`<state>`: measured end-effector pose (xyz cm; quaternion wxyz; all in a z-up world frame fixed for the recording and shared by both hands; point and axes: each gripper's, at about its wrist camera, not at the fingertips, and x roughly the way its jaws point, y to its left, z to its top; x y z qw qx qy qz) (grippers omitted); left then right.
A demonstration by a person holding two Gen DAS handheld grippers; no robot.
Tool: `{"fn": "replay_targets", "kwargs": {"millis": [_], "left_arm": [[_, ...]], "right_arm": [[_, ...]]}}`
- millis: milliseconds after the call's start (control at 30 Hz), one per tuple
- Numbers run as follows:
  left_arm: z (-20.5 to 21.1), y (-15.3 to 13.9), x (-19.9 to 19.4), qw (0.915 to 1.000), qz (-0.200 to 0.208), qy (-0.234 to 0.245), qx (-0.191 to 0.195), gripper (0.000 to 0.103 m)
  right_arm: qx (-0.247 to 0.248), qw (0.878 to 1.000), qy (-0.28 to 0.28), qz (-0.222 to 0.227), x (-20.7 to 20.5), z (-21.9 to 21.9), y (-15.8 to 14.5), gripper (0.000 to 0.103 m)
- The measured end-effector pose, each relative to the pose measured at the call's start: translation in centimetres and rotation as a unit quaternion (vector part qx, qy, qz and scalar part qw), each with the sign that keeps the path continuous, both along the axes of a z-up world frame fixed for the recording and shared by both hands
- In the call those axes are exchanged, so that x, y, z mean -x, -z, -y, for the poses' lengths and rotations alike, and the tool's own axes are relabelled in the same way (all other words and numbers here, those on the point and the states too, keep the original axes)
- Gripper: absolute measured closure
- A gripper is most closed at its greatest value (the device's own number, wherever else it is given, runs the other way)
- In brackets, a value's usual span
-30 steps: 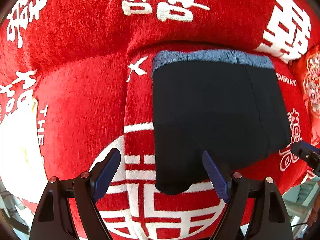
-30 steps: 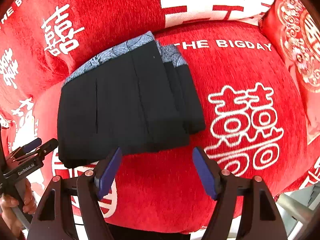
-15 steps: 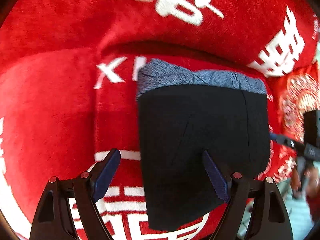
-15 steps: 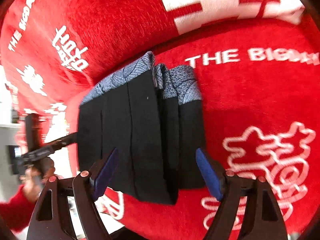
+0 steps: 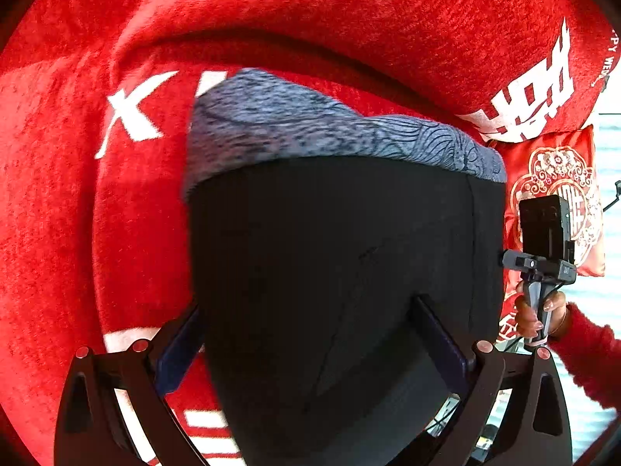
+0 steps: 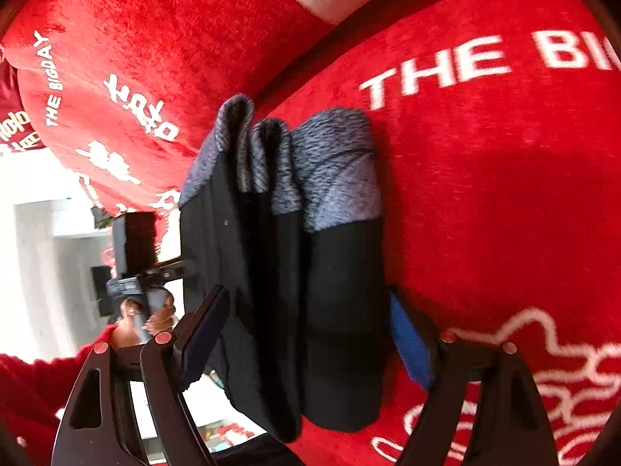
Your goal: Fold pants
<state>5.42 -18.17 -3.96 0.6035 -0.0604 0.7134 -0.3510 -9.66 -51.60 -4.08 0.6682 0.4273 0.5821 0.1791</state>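
Observation:
The black pants [image 5: 333,279] with a blue-grey patterned waistband [image 5: 330,132] lie folded in several layers on a red sofa seat [image 5: 50,209]. My left gripper [image 5: 310,345] is open, its fingers straddling the near left end of the folded stack. My right gripper [image 6: 306,338] is open too, its fingers on either side of the stack's right end [image 6: 295,272], where the stacked layers and waistband edges [image 6: 310,163] show. Each view shows the other gripper's handle at the frame edge.
The red sofa backrest [image 5: 271,11] with white characters rises right behind the pants. A red embroidered cushion [image 5: 555,178] stands at the right. The seat's front edge lies just below both grippers, with the floor beyond.
Both grippers have moved in close from the front, from hovering short of the pants to straddling opposite ends of the stack. Both stayed open. The pants have not moved.

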Motion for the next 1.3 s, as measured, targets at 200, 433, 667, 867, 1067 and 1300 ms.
{"fn": "replay_targets", "kwargs": {"millis": [200, 433, 667, 867, 1067, 1300], "left_arm": [[0.2, -1.7, 0.9, 0.9987, 0.044, -0.025, -0.012, 0.022], [0.2, -5.7, 2.5, 0.9963, 0.070, -0.044, -0.024, 0.045], [-1.4, -8.6, 6.7, 0.9963, 0.066, -0.043, -0.034, 0.045], [-2.4, -6.5, 10.6, 0.9972, 0.043, -0.032, -0.051, 0.045], [-3.5, -4.6, 11.7, 0.9878, 0.092, -0.051, -0.115, 0.002], [-5.3, -6.9, 12.9, 0.9704, 0.130, -0.083, -0.186, 0.001]], "right_arm": [[0.006, 0.999, 0.024, -0.043, -0.6, 0.0, 0.0, 0.048], [-0.019, 0.999, 0.034, -0.014, 0.8, -0.7, -3.7, 0.065], [-0.044, 0.998, 0.028, -0.020, 5.1, -2.0, -5.8, 0.065], [-0.021, 0.999, 0.020, -0.045, 8.8, -3.4, -4.0, 0.064], [0.053, 0.995, 0.046, -0.075, 9.8, -4.4, -2.0, 0.036], [0.203, 0.970, 0.062, -0.119, 11.9, -4.5, -5.6, 0.024]]}}
